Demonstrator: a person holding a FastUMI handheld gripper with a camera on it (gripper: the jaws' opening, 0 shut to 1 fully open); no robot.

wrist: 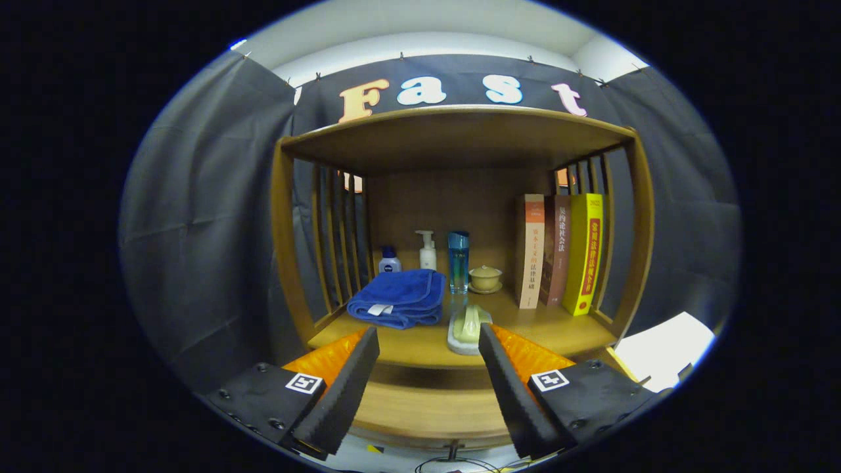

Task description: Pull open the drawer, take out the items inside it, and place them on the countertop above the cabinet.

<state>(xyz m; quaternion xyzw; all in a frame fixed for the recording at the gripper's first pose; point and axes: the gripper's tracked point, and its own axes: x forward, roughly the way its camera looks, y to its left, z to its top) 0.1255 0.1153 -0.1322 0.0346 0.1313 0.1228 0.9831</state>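
My gripper is open with nothing between its fingers, and it faces a wooden cabinet. The countertop lies just beyond the fingertips. Below it, between the fingers, I see the wooden drawer front, which looks closed, with a small dark handle at its lower edge. A pale green brush on a white base sits at the countertop's front edge, close to the right fingertip. What is inside the drawer is hidden.
Further back on the countertop are a folded blue towel, a small blue-capped bottle, a white pump bottle, a teal bottle, a lidded cup and three upright books. A shelf roof and slatted sides enclose it. White paper lies to the right.
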